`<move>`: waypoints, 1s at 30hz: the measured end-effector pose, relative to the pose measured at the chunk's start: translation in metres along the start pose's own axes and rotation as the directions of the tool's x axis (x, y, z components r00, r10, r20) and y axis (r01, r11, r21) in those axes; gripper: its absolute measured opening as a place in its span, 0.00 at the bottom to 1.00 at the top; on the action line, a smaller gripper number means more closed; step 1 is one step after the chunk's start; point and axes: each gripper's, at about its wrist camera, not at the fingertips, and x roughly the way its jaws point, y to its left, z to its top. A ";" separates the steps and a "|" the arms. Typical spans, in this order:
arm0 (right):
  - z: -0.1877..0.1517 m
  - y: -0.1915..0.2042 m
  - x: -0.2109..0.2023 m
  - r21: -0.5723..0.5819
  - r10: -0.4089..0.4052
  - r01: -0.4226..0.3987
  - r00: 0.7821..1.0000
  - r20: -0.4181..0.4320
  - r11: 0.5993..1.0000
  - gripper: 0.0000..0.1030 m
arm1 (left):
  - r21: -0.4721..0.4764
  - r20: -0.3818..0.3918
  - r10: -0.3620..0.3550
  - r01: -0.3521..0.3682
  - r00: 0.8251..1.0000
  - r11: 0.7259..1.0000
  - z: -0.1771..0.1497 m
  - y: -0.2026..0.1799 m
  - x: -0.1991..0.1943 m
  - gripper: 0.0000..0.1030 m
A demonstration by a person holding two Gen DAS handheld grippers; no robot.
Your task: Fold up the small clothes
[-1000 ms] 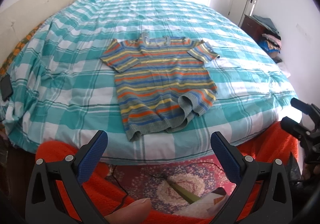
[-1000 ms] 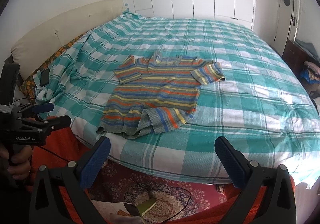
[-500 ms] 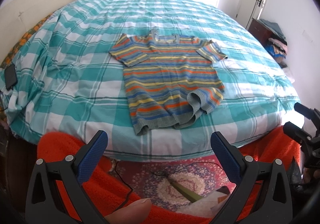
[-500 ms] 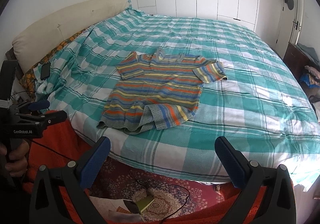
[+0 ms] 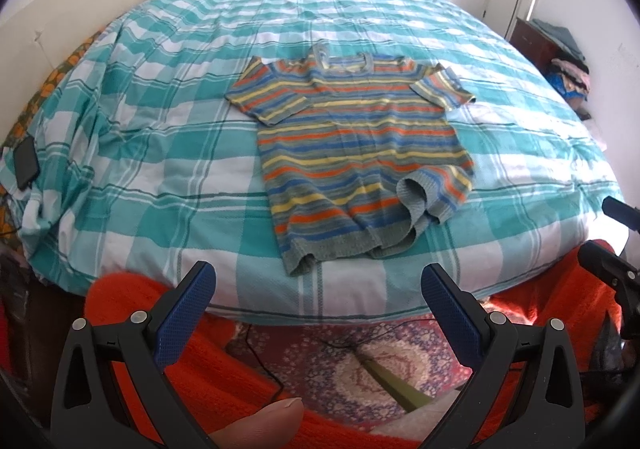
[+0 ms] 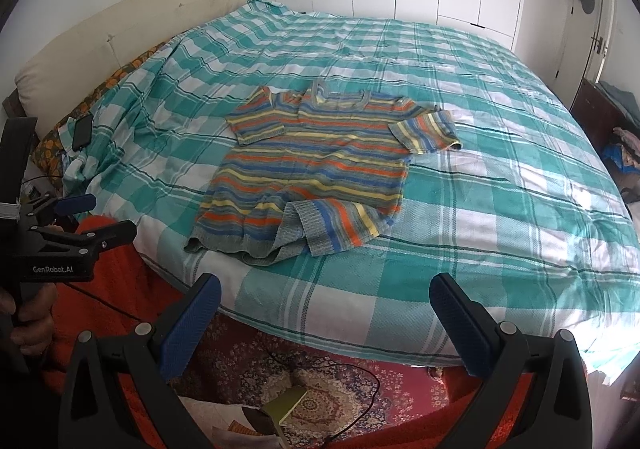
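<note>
Both grippers nearer the bed (image 5: 120,153) than before, striped sweater (image 5: 360,153) flat at 12 o'clock, hem corner flipped at 2 o'clock, left gripper (image 5: 318,291) fingers apart, right gripper (image 6: 326,299) fingers apart, both empty

ahead of your claws spreads a bed (image 5: 160,177) under a teal-and-white checked cover, with a cream headboard (image 6: 120,33) off to the left. a dark phone (image 5: 25,163) lies at the cover's far-left edge. below the claws, a patterned rug (image 6: 320,401) carries a thin black cable (image 6: 360,409).
</note>
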 end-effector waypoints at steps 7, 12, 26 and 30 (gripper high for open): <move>-0.002 -0.002 0.011 0.010 0.004 -0.004 1.000 -0.025 1.000 1.00 | 0.008 -0.028 0.017 -0.017 0.999 1.000 0.000 -0.002 0.010 0.99; -0.004 -0.004 0.010 0.024 -0.001 0.002 1.000 -0.021 1.000 1.00 | 0.024 -0.030 0.026 -0.025 0.999 0.999 0.001 -0.005 0.013 0.99; -0.004 -0.004 0.007 0.021 -0.031 0.031 0.999 -0.018 0.999 1.00 | 0.031 -0.023 0.034 -0.034 0.999 0.999 0.000 -0.006 0.011 0.99; -0.004 -0.004 0.008 0.013 -0.068 0.068 0.997 -0.028 0.998 1.00 | 0.028 -0.026 0.039 -0.039 0.999 0.999 -0.002 -0.004 0.011 0.99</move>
